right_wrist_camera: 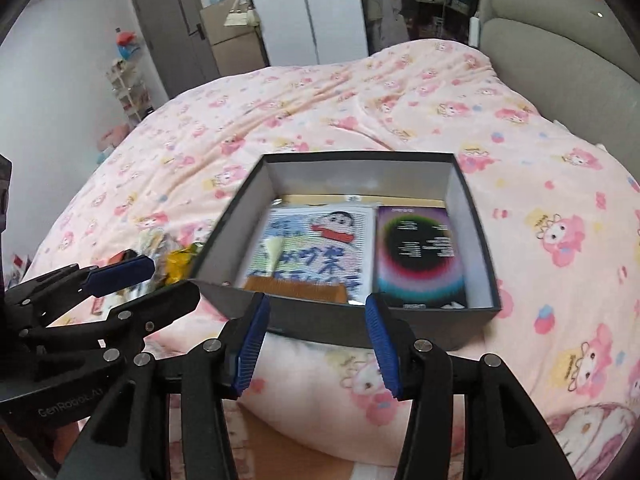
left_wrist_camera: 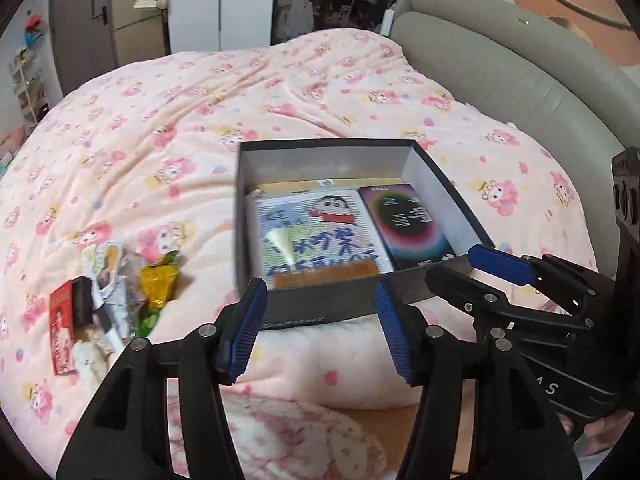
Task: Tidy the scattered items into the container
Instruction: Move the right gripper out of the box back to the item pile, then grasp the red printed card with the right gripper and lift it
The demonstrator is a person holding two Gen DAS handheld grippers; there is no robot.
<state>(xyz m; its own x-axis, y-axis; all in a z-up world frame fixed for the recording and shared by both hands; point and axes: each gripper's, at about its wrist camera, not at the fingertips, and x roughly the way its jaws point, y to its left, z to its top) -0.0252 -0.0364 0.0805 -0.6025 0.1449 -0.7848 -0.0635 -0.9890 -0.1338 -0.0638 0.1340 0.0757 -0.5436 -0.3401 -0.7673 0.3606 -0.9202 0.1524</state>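
Observation:
A dark open box (left_wrist_camera: 320, 312) (right_wrist_camera: 320, 324) sits on the pink bed. Inside lie a cartoon-printed packet (left_wrist_camera: 316, 236) (right_wrist_camera: 312, 240), a dark card with a coloured ring (left_wrist_camera: 408, 224) (right_wrist_camera: 420, 256) and a brown comb (left_wrist_camera: 328, 278) (right_wrist_camera: 296, 291). A pile of scattered items lies left of the box: a yellow wrapped candy (left_wrist_camera: 158, 284) (right_wrist_camera: 178, 266), a red packet (left_wrist_camera: 62, 328) and white wrappers (left_wrist_camera: 106, 276). My left gripper (left_wrist_camera: 320, 332) is open and empty at the box's near wall. My right gripper (right_wrist_camera: 316, 344) is open and empty at the same wall.
The pink cartoon-print quilt (left_wrist_camera: 200, 120) covers the bed. A grey padded headboard (left_wrist_camera: 520, 80) runs along the right. A door and cupboards (right_wrist_camera: 180, 32) stand behind the bed. Each gripper shows in the other's view: the right one (left_wrist_camera: 476, 270), the left one (right_wrist_camera: 156, 280).

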